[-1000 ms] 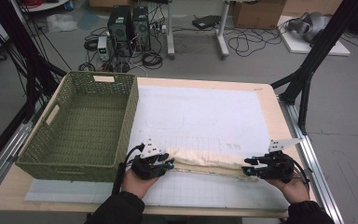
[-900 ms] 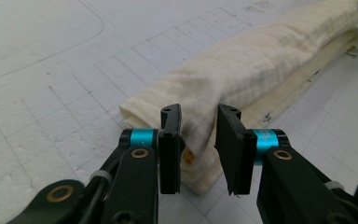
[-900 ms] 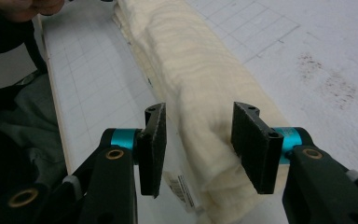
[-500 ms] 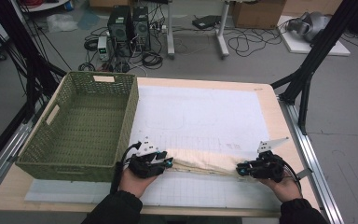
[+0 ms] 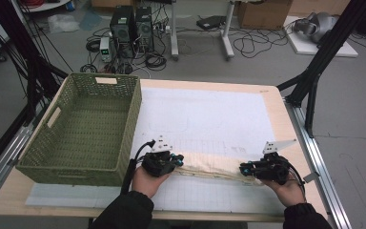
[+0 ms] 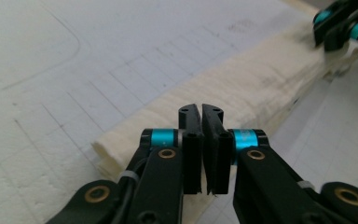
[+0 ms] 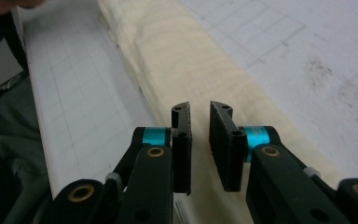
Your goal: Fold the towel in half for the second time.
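Both forearms come in from the near edge of the table (image 5: pixel 276 102), the hands set well apart and low over a long folded cream cloth (image 5: pixel 214 164) that lies across the white gridded mat (image 5: pixel 205 114) near the front. The left hand (image 5: pixel 145 181) holds the left gripper (image 5: pixel 171 160) at the cloth's left end, pointing along the cloth toward the right; its jaws have just been closing, and in the left gripper view the left gripper (image 6: pixel 201 140) has its pads almost together, only a hairline between them, nothing visibly caught, with the cloth (image 6: pixel 242 93) lying just beyond and below the tips. The right hand (image 5: pixel 286 183) holds the right gripper (image 5: pixel 245 169) at the cloth's right end, pointing left. Its jaws have also just been closing; in the right gripper view the right gripper (image 7: pixel 199 140) shows a narrow gap between its pads, poised over the cloth (image 7: pixel 191 60), and no fold is seen pinched between them. A green woven basket (image 5: pixel 83 126) stands on the left side of the table, just beside the left hand.
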`<control>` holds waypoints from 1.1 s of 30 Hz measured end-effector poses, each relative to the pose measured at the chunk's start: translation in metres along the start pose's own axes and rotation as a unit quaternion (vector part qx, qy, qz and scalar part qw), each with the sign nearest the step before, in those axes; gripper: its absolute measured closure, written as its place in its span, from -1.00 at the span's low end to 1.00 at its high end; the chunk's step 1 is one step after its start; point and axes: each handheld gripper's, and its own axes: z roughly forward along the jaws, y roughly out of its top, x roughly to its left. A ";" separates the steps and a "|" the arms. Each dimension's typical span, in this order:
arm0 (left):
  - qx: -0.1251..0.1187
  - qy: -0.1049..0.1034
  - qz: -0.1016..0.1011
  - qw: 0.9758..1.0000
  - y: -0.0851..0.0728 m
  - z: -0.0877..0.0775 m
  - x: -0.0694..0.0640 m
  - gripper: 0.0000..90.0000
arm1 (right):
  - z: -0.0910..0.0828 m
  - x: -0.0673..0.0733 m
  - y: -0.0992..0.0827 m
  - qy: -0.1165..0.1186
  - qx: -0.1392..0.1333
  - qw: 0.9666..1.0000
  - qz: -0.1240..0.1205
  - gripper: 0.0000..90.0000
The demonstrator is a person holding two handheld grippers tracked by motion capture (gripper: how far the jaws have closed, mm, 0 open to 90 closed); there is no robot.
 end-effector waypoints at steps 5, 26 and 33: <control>0.029 0.001 0.005 1.000 -0.005 0.013 -0.001 0.96 | 0.017 0.010 0.010 0.007 0.006 1.000 -0.011 0.83; 0.030 0.049 0.039 0.998 -0.020 0.003 0.004 0.90 | 0.004 0.010 -0.019 -0.047 0.050 0.996 -0.062 0.63; -0.001 0.057 0.027 0.998 -0.015 -0.001 -0.001 0.69 | -0.001 0.010 -0.021 -0.046 0.039 0.997 -0.055 0.50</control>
